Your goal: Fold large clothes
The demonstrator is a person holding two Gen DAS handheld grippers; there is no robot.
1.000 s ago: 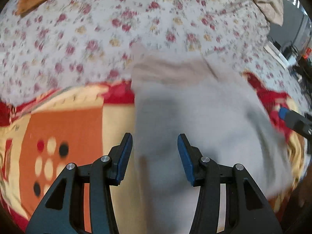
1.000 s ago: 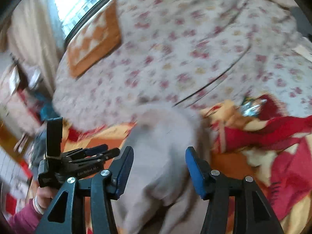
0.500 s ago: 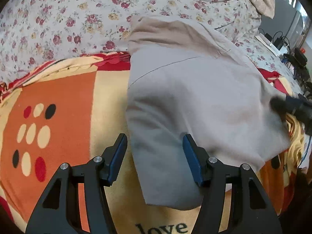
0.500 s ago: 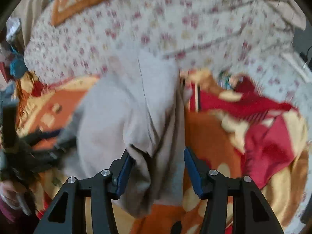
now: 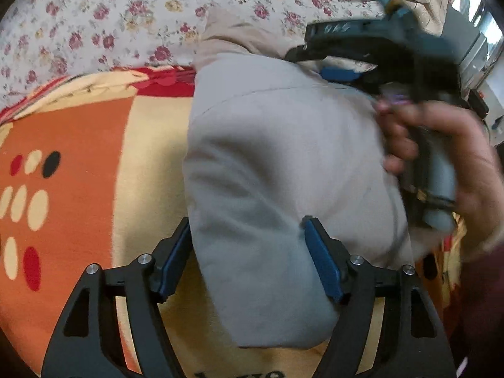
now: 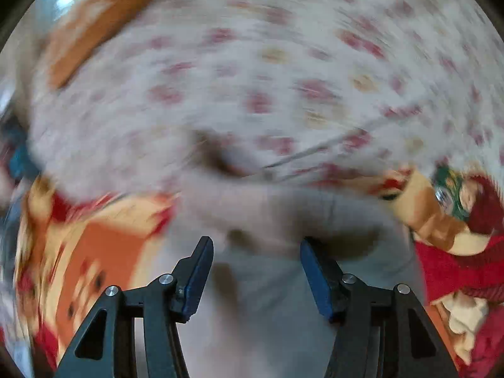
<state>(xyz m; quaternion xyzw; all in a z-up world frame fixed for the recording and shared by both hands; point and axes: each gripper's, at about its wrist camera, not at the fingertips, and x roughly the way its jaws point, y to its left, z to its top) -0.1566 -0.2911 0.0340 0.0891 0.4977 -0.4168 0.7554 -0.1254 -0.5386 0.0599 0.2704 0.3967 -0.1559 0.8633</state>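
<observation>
On the blanket (image 5: 94, 132), both grippers' jaws gape over the grey garment (image 5: 271, 163).

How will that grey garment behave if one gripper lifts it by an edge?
Probably floppy: the grey garment lies in soft rounded folds on the patterned blanket. Likely to unfold and drape, since its layers look loose. Seems fairly thick, so perhaps not slippery.

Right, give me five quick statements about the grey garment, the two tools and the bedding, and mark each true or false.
1. The grey garment lies folded on the orange patterned blanket. True.
2. The left tool is clamped shut on it. False: its jaws stand open.
3. The right tool is open. True.
4. The far bedding is plain blue. False: it is a floral sheet.
5. The right hand is out of the left camera's view. False: it shows there, gripping the handle.
</observation>
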